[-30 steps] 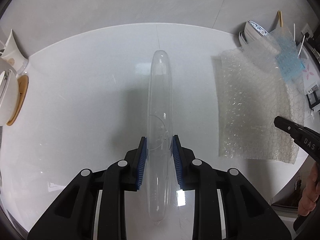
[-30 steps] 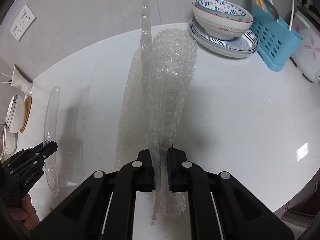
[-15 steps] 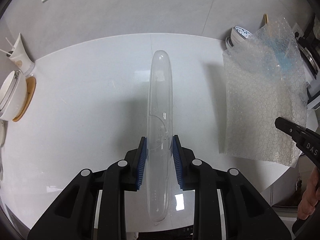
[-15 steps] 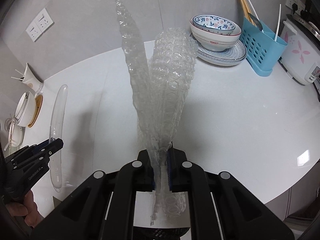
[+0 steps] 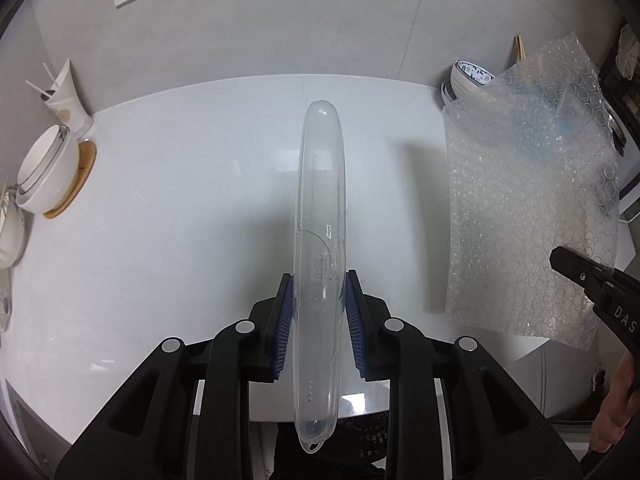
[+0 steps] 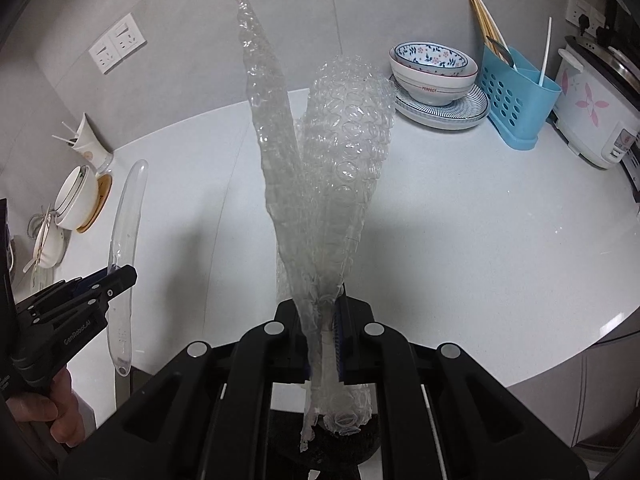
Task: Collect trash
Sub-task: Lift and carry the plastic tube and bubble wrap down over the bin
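Note:
My left gripper (image 5: 319, 312) is shut on a long clear plastic case (image 5: 320, 208) and holds it above the white counter (image 5: 180, 208). The case also shows in the right wrist view (image 6: 126, 240), held by the left gripper (image 6: 116, 276). My right gripper (image 6: 323, 340) is shut on a sheet of bubble wrap (image 6: 332, 168) that stands up in folds above the counter. In the left wrist view the bubble wrap (image 5: 532, 200) hangs at the right, with the right gripper's finger (image 5: 588, 276) on its lower edge.
White bowls on a wooden coaster (image 5: 48, 176) and a paper cup (image 5: 66, 96) stand at the left. A patterned bowl on plates (image 6: 434, 76), a blue utensil holder (image 6: 516, 100) and a rice cooker (image 6: 600, 112) stand at the back right. A dark bin (image 5: 360, 440) lies below the counter edge.
Both grippers have lifted and pulled back toward the counter's front edge, carrying the case and the bubble wrap. The bubble wrap has come off the counter and hangs free.

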